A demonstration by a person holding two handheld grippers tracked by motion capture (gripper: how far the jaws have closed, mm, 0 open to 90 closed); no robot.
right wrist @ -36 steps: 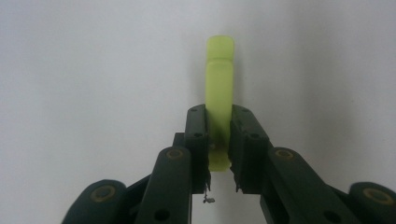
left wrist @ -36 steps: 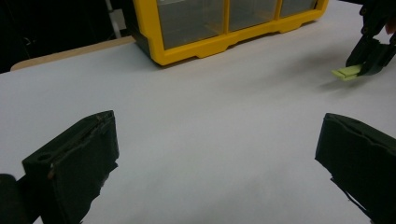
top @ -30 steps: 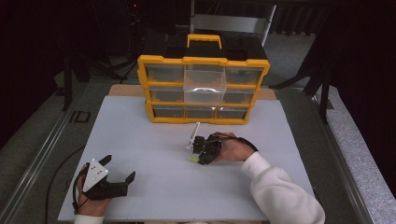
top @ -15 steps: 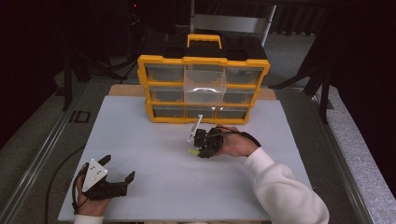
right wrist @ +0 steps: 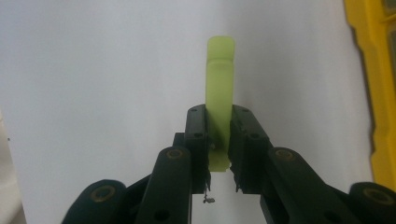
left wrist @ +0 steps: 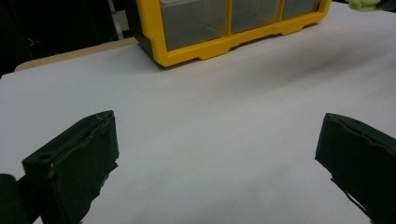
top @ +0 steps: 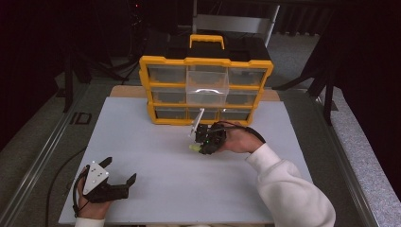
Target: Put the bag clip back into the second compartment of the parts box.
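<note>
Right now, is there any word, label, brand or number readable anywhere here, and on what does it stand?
None can be read: the yellow drawer organizer, the pale green piece clamped in the right gripper, the left gripper and the white table carry no legible text.

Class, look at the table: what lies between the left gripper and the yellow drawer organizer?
Nothing: the left gripper view shows bare white tabletop from the open left gripper to the yellow drawer organizer.

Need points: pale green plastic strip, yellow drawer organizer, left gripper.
pale green plastic strip (right wrist: 219, 79), right gripper view, flat middle above the jaws
yellow plastic drawer organizer (top: 206, 61), high view, top frame rail
left gripper (top: 119, 171), high view, midway between its open fingertips
</note>
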